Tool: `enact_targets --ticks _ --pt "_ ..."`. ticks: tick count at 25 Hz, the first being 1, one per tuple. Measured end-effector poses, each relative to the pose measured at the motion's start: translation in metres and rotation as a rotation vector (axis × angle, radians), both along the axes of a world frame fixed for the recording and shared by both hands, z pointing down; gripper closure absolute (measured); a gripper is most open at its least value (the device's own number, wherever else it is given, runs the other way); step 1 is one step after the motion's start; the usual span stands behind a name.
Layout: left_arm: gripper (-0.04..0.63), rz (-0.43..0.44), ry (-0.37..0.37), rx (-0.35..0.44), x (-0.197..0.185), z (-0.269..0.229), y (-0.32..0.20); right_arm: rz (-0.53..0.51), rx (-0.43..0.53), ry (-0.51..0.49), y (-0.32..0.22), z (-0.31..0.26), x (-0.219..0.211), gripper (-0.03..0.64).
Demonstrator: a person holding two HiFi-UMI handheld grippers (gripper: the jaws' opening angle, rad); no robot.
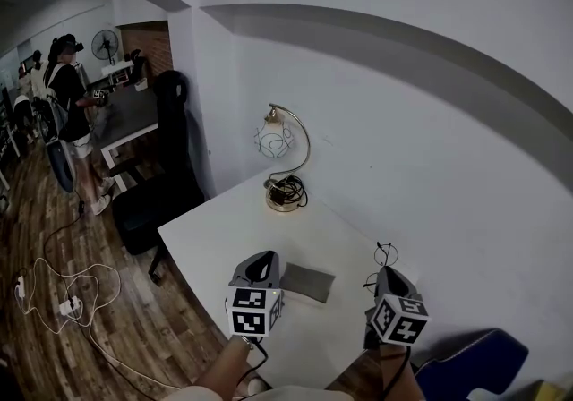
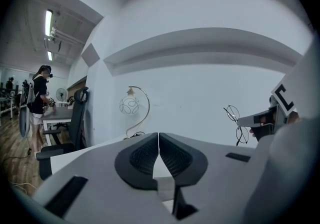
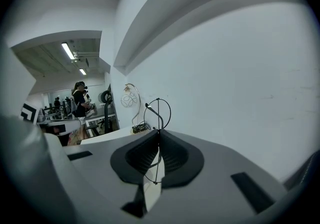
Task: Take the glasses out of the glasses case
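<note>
A thin wire-framed pair of glasses point(image 1: 385, 254) is held up above the right end of the white table point(image 1: 224, 229), and my right gripper point(image 1: 387, 272) is shut on it. In the right gripper view one round lens point(image 3: 159, 113) stands above the closed jaws of the right gripper point(image 3: 159, 133). The grey glasses case point(image 1: 309, 281) lies flat on the table between the two grippers. My left gripper point(image 1: 264, 258) hovers just left of the case, shut, with nothing between its jaws point(image 2: 158, 135). In the left gripper view the glasses point(image 2: 235, 125) hang at the right.
A brass arc lamp point(image 1: 282, 157) with a glass globe and a coiled cable stands at the table's far corner by the white wall. A black office chair point(image 1: 170, 166) is left of the table. A person point(image 1: 67, 95) stands further left. Cables point(image 1: 63, 292) lie on the wooden floor.
</note>
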State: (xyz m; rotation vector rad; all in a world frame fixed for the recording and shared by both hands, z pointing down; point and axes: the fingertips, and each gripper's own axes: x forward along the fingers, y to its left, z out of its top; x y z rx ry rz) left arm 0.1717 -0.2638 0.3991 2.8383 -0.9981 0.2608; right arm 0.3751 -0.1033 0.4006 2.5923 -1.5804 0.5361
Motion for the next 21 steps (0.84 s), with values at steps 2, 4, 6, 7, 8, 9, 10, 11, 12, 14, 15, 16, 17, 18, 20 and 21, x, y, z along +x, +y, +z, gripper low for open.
enact_targets --ticks 2,4,6,7,8,9,10,11,12,14,15,16,17,18,20,21 --pt "0.574 0.001 -0.002 0.002 0.000 0.001 -0.001 0.000 0.008 -0.006 -0.001 -0.001 0.000 0.578" --pt "0.574 0.003 -0.004 0.004 0.000 0.000 -0.002 0.001 0.009 -0.008 -0.001 -0.001 0.000 0.578" --pt "0.574 0.004 -0.005 0.004 -0.001 0.000 -0.002 0.001 0.008 -0.007 0.000 -0.002 -0.002 0.578" --pt "0.574 0.004 -0.005 0.003 -0.001 0.000 -0.001 0.001 0.009 -0.007 0.000 -0.003 -0.003 0.578" --pt "0.574 0.005 -0.004 0.002 -0.001 0.000 -0.002 0.001 0.009 -0.007 0.000 -0.003 -0.003 0.578" --pt "0.574 0.005 -0.002 0.001 0.000 0.001 -0.002 0.000 0.010 -0.007 0.000 -0.003 -0.002 0.578" --pt "0.574 0.004 -0.001 0.000 0.000 0.001 -0.003 -0.001 0.012 -0.007 -0.001 -0.003 -0.002 0.578" --pt "0.574 0.004 0.000 -0.002 0.000 0.002 -0.004 -0.002 0.012 -0.007 -0.002 -0.003 -0.002 0.578" --pt "0.574 0.004 -0.001 -0.003 0.000 0.003 -0.005 -0.003 0.012 -0.007 -0.004 -0.003 -0.002 0.578" --pt "0.574 0.004 -0.003 -0.006 -0.002 0.005 -0.006 -0.005 0.009 -0.007 -0.005 -0.003 -0.004 0.578" --pt "0.574 0.003 -0.004 -0.007 -0.002 0.006 -0.006 -0.006 0.008 -0.007 -0.005 -0.003 -0.004 0.578" --pt "0.574 0.003 -0.004 -0.008 -0.003 0.006 -0.007 -0.007 0.008 -0.007 -0.006 -0.003 -0.004 0.578" --pt "0.574 0.002 -0.004 -0.008 -0.003 0.006 -0.008 -0.008 0.008 -0.007 -0.007 -0.004 -0.004 0.578" --pt "0.574 0.000 -0.004 -0.009 -0.003 0.006 -0.009 -0.009 0.007 -0.006 -0.008 -0.004 -0.005 0.578" --pt "0.574 -0.004 -0.003 -0.010 -0.006 0.005 -0.012 -0.012 0.007 -0.006 -0.011 -0.005 -0.006 0.578" --pt "0.574 -0.006 -0.003 -0.011 -0.007 0.005 -0.013 -0.014 0.006 -0.005 -0.012 -0.005 -0.007 0.578"
